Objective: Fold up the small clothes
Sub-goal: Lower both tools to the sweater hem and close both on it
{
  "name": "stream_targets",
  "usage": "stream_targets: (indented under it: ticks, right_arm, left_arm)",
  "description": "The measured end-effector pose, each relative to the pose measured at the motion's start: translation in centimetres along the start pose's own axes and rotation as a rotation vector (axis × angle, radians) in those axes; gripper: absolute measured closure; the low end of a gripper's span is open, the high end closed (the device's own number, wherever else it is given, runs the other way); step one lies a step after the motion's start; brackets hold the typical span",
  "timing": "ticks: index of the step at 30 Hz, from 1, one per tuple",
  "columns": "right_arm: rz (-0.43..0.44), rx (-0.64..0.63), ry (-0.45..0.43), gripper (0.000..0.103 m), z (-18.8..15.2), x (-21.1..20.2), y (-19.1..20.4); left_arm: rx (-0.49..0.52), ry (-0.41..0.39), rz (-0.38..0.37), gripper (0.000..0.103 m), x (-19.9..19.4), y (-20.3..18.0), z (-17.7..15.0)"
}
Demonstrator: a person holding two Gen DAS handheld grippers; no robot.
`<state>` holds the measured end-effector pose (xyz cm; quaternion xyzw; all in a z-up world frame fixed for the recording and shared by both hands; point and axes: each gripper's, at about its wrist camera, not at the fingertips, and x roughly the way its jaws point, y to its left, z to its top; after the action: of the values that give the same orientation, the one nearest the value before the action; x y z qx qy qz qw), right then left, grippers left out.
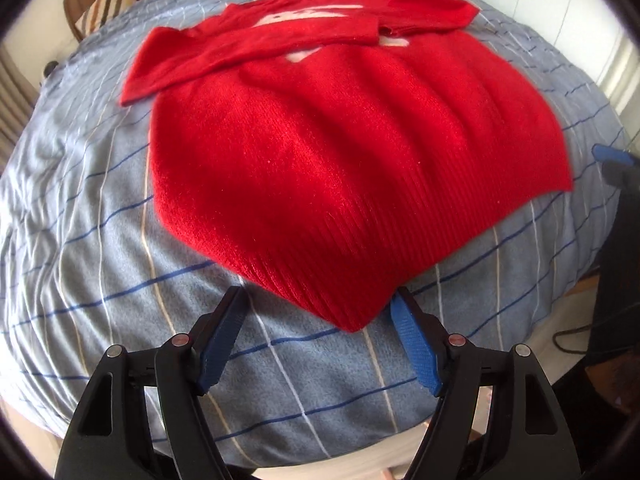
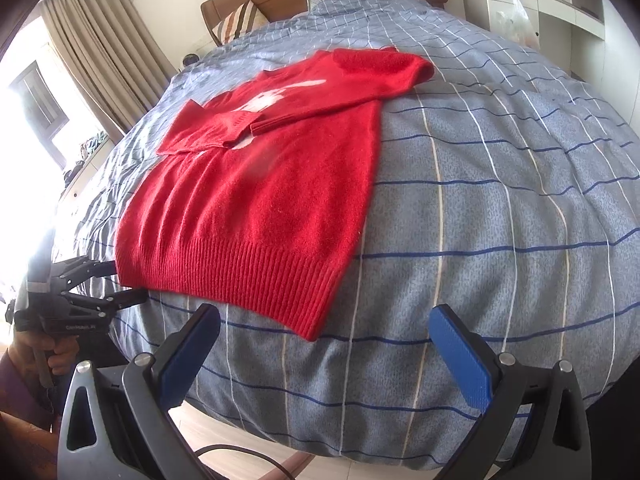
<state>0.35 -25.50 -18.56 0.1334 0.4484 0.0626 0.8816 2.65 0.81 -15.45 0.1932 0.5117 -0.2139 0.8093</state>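
Red sweater [image 1: 340, 168] lies flat on the bed [image 1: 100, 240], both sleeves already folded across chest; near-left hem corner sits btwn the open jaws of the left gripper [image 1: 320, 312], not pinched yet. Right gripper [image 2: 324, 320] jaws wide open, empty, w/ the near-right hem corner just ahead, btwn them. Risk (est.): knit is thick and soft, so a shallow pinch may catch only the top layer or grab the duvet too, dragging the folded sleeves askew when lifted.
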Motion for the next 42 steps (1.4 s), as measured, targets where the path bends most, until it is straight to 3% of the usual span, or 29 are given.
stream_targets:
  ticks: [8,14,16,22,29,36,39,41,42]
  right_arm:
    - [-0.02,-0.042,-0.009,0.0,-0.2,-0.2,0.6]
    - [-0.027,-0.057,-0.022,0.0,-0.3,-0.8,0.7]
    - [-0.031,-0.052,-0.023,0.0,-0.4,-0.9,0.5]
    - [-0.023,-0.031,-0.015,0.0,-0.3,-0.5,0.1]
    - [-0.026,-0.044,-0.019,0.0,-0.1,-0.9,0.4]
    - [-0.024,-0.022,-0.02,0.0,0.1,-0.8,-0.1]
    - [-0.034,-0.034,-0.018,0.0,0.1,-1.0,-0.1]
    - [-0.041,-0.033,-0.014,0.0,0.1,-0.9,-0.3]
    - [-0.043,-0.027,-0.012,0.0,0.1,-0.8,-0.5]
  left_arm:
    - [-0.132,-0.078,0.054,0.026,-1.3,2.6,1.4]
    - [-0.088,-0.124,0.059,0.025,-3.6,2.9,1.8]
    - [-0.095,-0.141,0.054,0.021,-4.0,3.2,1.8]
    - [-0.146,-0.14,0.052,0.021,-3.6,3.7,2.4]
    - [-0.117,-0.144,0.047,0.019,-3.7,3.2,3.0]
    - [-0.124,-0.08,0.124,0.02,-1.4,3.0,2.6]
    - [-0.078,-0.075,0.228,0.021,-1.5,2.5,1.4]
    - [-0.061,-0.078,0.299,0.031,-1.9,2.4,0.3]
    - [-0.074,-0.074,0.32,0.044,-2.1,2.7,-0.4]
